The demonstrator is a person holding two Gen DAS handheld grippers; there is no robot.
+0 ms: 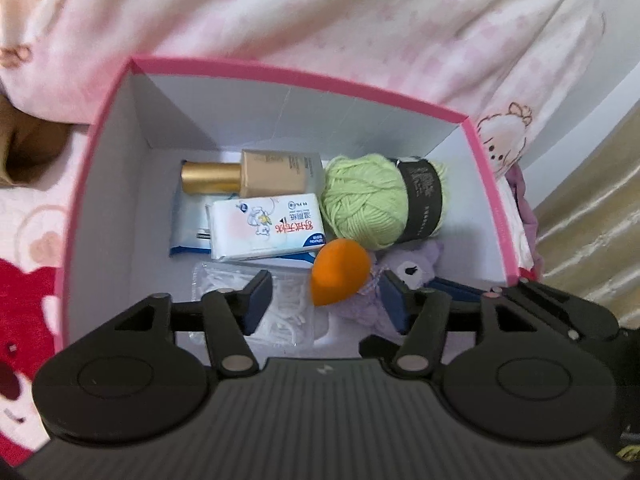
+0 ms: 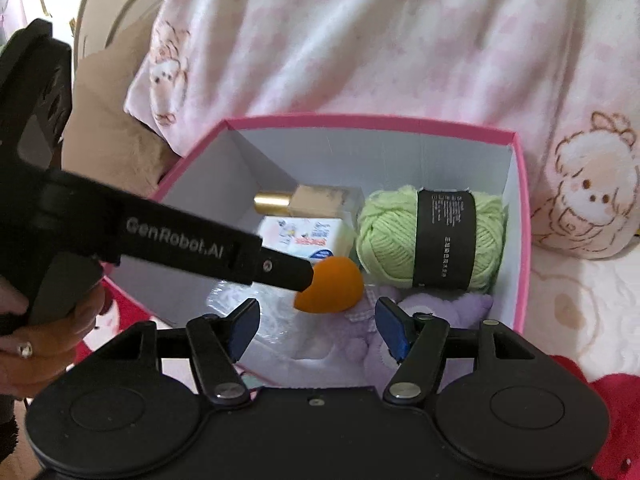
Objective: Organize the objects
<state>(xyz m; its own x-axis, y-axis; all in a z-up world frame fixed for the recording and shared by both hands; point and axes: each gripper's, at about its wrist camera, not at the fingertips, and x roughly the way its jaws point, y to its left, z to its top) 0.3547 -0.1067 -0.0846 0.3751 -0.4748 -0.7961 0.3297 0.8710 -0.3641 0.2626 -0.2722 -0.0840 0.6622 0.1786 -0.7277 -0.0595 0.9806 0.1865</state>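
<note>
A pink box [image 1: 280,70] with white inner walls sits on the bed; it also shows in the right wrist view [image 2: 524,216]. Inside lie a gold-capped foundation bottle [image 1: 256,174], a tissue pack [image 1: 266,226], a green yarn ball [image 1: 376,200], an orange makeup sponge [image 1: 340,278], a purple plush toy [image 1: 412,272] and a clear bag of floss picks [image 1: 288,312]. My left gripper [image 1: 324,306] is open above the box, the sponge between and beyond its fingers. My right gripper [image 2: 316,326] is open and empty at the box's near rim. The left gripper's finger [image 2: 280,268] reaches to the sponge [image 2: 332,284].
A pink and white quilt [image 1: 360,20] with cartoon lambs is heaped behind the box. A red and pink patterned blanket [image 1: 28,300] lies under it. A brown plush shape [image 2: 116,140] sits left of the box. A beige curtain [image 1: 600,216] hangs at the right.
</note>
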